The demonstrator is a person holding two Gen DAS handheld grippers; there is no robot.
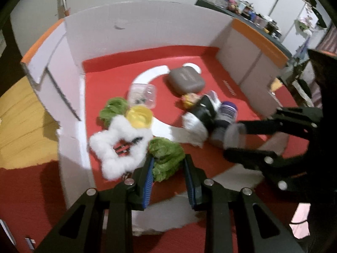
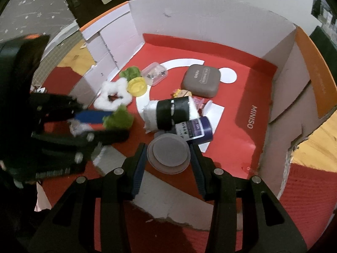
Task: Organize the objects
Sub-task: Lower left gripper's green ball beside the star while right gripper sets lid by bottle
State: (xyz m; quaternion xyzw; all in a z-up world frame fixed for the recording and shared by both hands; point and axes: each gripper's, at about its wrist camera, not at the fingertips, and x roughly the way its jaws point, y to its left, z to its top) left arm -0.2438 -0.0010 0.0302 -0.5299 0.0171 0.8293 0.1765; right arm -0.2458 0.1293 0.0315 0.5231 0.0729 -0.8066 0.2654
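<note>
Both grippers hang over an open cardboard box (image 1: 134, 31) with white walls and a red floor. My left gripper (image 1: 168, 162) is shut on a green leafy piece (image 1: 166, 158), and it enters the right wrist view from the left (image 2: 109, 124) with the same piece (image 2: 119, 119). My right gripper (image 2: 168, 147) is shut on a round grey container (image 2: 168, 155) just above the box floor. It shows blurred in the left wrist view (image 1: 237, 139). A black-and-white roll (image 2: 170, 113) and a purple bottle (image 2: 198, 128) lie just beyond the container.
On the box floor lie a white fluffy ring (image 1: 120, 147), a yellow-lidded jar (image 1: 139, 117), a second green piece (image 1: 113, 109), a clear plastic box (image 1: 143, 94), a grey-brown case (image 1: 186, 80) and a small figure (image 1: 189, 100). The near wall is torn low; a cluttered shelf (image 1: 242, 6) stands behind.
</note>
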